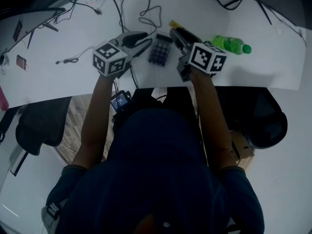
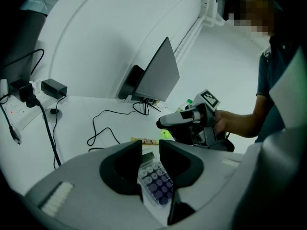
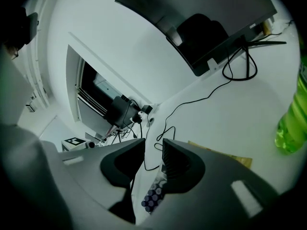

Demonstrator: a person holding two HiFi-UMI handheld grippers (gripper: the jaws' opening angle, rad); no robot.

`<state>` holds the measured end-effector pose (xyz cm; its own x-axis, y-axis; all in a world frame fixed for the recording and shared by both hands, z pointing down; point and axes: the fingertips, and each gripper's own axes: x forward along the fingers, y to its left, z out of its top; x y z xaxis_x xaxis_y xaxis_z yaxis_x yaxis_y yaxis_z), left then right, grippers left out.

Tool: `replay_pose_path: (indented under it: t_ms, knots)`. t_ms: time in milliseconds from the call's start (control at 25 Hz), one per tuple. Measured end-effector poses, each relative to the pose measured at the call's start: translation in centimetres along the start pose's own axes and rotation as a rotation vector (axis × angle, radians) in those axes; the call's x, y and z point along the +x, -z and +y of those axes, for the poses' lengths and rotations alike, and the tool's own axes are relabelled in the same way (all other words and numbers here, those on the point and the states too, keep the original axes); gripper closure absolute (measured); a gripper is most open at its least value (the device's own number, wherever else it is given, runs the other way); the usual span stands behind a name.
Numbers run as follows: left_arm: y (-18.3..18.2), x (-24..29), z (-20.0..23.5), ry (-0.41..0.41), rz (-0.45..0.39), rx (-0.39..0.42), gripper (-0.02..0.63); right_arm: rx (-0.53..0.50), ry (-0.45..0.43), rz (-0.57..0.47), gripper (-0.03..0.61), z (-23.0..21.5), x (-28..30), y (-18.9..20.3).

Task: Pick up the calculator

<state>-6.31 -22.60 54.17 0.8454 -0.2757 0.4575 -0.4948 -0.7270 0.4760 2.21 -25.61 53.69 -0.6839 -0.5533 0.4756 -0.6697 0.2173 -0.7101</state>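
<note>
The calculator lies flat on the surface between both grippers, its long axis pointing away from the person. The left gripper has its fingers together and empty. The right gripper's fingers look closed too, about equally near.

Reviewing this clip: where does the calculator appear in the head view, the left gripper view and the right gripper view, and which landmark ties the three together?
Head view: the calculator lies at upper centre.
Left gripper view: it lies low, just right of centre, with its keys facing up.
Right gripper view: it lies at bottom centre, and only part of it shows.
Shared landmark: the looping black cable on the desk beyond it.
</note>
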Motion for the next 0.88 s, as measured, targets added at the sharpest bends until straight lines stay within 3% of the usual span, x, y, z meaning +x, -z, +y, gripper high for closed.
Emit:
replay_pose_path:
  t_ms: [520,880]
  knots:
    - [2.8,1.3,0.8,-0.034,0.038,-0.046,0.474,-0.015,0.055,0.037,0.48,-2.9,-0.4,2.4]
    - [4.8,2.8,0.5,-0.048,0.083,-0.067,0.424,-0.008,0.038,0.091,0.464,-4.6,-0.2,5.2]
